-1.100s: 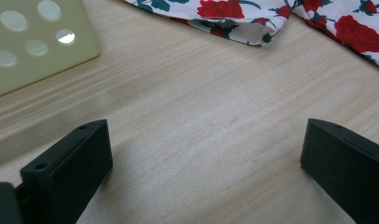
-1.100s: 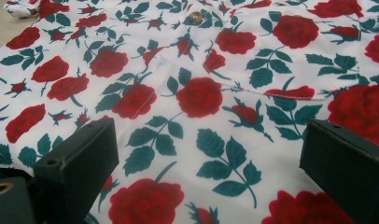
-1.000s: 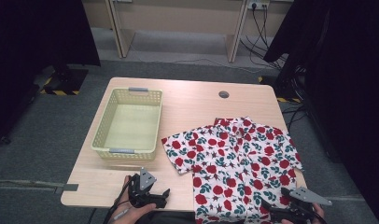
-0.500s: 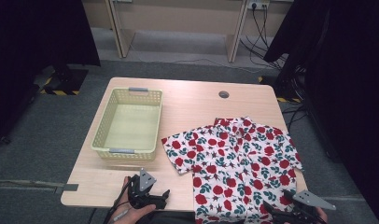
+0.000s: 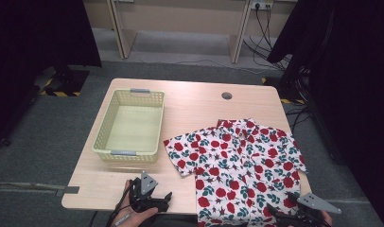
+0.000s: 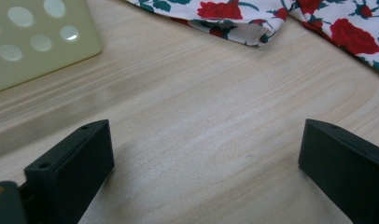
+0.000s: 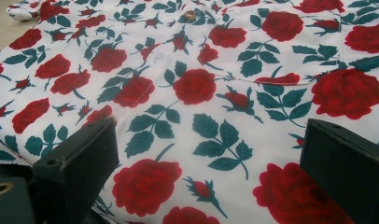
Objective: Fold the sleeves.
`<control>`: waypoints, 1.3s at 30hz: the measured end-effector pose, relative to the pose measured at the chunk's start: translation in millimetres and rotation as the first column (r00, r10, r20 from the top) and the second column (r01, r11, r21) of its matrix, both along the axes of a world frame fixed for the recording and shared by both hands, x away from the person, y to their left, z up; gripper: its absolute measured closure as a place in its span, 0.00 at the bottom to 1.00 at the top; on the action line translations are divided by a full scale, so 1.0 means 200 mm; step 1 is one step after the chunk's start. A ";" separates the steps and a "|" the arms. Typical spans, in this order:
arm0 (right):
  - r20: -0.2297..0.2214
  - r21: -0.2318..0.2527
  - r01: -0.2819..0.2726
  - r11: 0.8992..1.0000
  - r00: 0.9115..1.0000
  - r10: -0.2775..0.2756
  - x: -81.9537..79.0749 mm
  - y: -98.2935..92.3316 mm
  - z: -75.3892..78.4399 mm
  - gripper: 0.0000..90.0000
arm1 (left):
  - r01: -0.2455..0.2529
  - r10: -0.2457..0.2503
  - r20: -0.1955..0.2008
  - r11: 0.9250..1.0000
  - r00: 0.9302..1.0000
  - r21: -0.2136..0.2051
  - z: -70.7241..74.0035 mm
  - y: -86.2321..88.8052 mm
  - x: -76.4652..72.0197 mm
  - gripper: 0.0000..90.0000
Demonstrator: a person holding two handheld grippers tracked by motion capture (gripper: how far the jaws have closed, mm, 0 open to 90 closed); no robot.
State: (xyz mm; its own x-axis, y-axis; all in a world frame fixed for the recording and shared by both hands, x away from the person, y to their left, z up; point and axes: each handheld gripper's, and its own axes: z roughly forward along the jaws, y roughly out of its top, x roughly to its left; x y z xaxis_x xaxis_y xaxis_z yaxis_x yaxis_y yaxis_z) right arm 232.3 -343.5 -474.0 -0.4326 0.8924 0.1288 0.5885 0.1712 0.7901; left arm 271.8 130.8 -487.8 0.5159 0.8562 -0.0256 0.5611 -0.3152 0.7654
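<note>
While the yellow basket [image 5: 128,126] sits empty at centre-left, both spread grippers, left [image 5: 152,201] and right [image 5: 294,218], flank the rose-print shirt [image 5: 237,165] at the bottom.

A rose-print shirt [image 5: 237,165] lies flat on the wooden surface [image 5: 199,101]. The right gripper [image 5: 301,216] sits at its near hem; the left gripper [image 5: 150,198] rests beside the shirt, with a yellow basket [image 5: 129,126] just beyond it.
</note>
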 end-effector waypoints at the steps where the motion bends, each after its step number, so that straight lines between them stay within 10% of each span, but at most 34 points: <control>1: 0.001 -0.004 -0.004 1.000 1.000 0.004 0.00 0.00 0.00 0.05 | 0.002 -0.002 0.003 1.000 1.000 -0.008 0.01 0.00 0.00 0.03; 23: -0.004 0.000 -0.005 1.000 1.000 0.005 0.00 0.01 -0.02 0.05 | 0.079 -0.077 0.031 0.995 0.997 -0.056 0.07 -0.14 0.03 0.02; 39: -0.005 0.000 -0.005 1.000 1.000 0.005 0.00 0.00 -0.02 0.06 | 0.078 -0.076 0.032 0.994 0.997 -0.072 0.09 -0.26 0.19 0.04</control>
